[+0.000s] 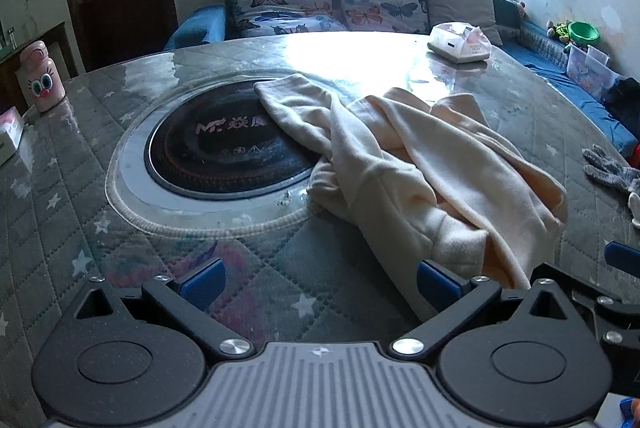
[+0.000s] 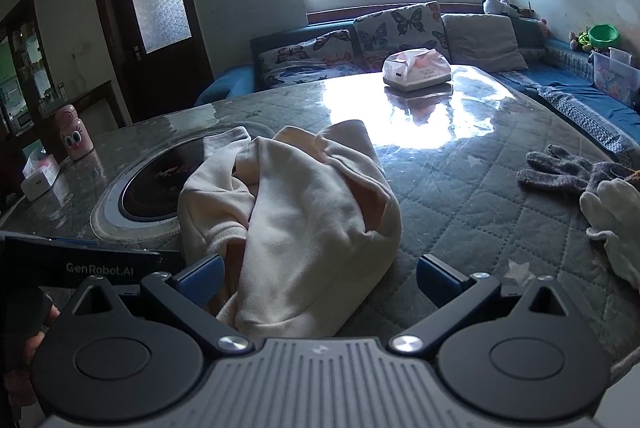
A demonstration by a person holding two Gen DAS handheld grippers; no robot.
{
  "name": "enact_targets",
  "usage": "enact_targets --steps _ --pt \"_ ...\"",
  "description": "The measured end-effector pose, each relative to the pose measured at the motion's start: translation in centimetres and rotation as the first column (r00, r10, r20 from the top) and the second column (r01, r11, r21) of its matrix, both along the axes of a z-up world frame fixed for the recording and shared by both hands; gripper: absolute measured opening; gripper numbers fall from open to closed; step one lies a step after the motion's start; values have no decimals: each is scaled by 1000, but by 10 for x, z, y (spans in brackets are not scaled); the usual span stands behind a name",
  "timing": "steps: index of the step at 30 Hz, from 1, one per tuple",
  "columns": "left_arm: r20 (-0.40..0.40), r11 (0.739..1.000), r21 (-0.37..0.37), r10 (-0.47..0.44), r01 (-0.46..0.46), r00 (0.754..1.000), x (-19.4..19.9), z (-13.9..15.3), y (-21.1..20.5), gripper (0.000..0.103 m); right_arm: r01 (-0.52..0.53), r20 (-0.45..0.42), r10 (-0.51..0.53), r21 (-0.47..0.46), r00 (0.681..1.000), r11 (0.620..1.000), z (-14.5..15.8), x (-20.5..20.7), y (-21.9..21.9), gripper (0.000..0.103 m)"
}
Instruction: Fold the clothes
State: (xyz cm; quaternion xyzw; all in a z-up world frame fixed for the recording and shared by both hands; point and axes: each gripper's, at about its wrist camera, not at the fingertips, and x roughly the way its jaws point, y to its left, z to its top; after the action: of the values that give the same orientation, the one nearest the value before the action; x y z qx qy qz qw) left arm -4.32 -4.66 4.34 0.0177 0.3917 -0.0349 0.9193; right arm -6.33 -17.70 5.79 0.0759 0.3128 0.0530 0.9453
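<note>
A cream garment (image 1: 420, 163) lies crumpled on the quilted table, one part draped over the round black cooktop (image 1: 224, 147). My left gripper (image 1: 318, 286) is open near the table's front edge, with the garment's near hem just by its right finger. The right wrist view shows the same cream garment (image 2: 304, 211) bunched in a heap. Its near end lies between the open fingers of my right gripper (image 2: 318, 280), which is not closed on it. The left gripper's black body (image 2: 80, 264) shows at the left edge of that view.
A tissue box (image 1: 460, 41) stands at the table's far side. Grey and white gloves (image 2: 576, 175) lie at the right edge. A pink bottle (image 1: 40, 77) and another tissue box (image 2: 40, 173) stand at the left. A blue sofa (image 2: 580, 95) with cushions runs behind and to the right.
</note>
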Motion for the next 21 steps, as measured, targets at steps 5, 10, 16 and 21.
enact_targets --steps 5,10,16,21 --pt "23 1000 -17 -4 4 1000 12 9 3 103 -6 12 6 -3 1000 1000 5 8 -1 102" --pt "34 999 -51 1 1 999 32 16 6 103 -24 12 25 -28 1000 999 10 22 -1 96" --pt "18 998 -66 -9 11 1000 54 16 5 103 -33 -1 33 -22 999 999 10 38 -1 93" --pt "19 996 -77 -42 43 999 74 14 1 96 -60 -14 60 -27 998 998 7 56 1 82"
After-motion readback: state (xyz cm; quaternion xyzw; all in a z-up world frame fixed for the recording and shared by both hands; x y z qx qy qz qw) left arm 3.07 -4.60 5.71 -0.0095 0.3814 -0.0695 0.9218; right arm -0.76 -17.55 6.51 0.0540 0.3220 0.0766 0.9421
